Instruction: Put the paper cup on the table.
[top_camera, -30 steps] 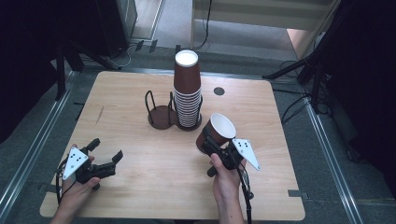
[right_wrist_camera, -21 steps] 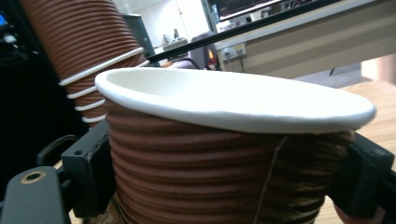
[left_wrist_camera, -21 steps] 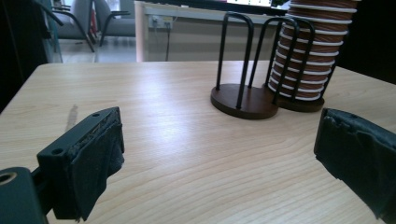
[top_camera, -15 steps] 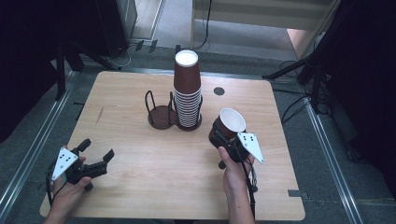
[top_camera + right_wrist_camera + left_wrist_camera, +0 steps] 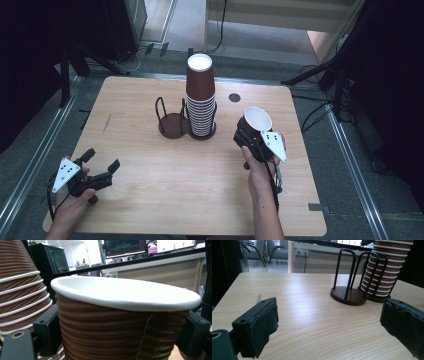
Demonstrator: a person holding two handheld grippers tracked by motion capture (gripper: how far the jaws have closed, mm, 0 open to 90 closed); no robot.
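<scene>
A tall stack of brown ribbed paper cups [image 5: 201, 100] stands in a black wire holder at the table's middle. Its twin ring [image 5: 171, 122] beside it on the left is bare. My right gripper [image 5: 248, 140] is shut on a single brown cup [image 5: 256, 124], held mouth-up and slightly tilted just right of the stack. In the right gripper view both pads press the cup's [image 5: 120, 327] ribbed wall, with the stack [image 5: 20, 290] close at left. My left gripper [image 5: 102, 160] hovers open near the front left corner. Its jaws [image 5: 327, 322] face the holder [image 5: 348, 293] and the stack [image 5: 384, 272].
The wooden table [image 5: 150, 200] has a dark round hole [image 5: 234, 97] behind the stack. Metal rails run along the floor on both sides. Dark stands and cables sit beyond the far edge and to the right.
My right gripper has carried the single cup to the right and a little farther away, off from the stack's side. The left gripper has drifted slightly left and stayed open.
</scene>
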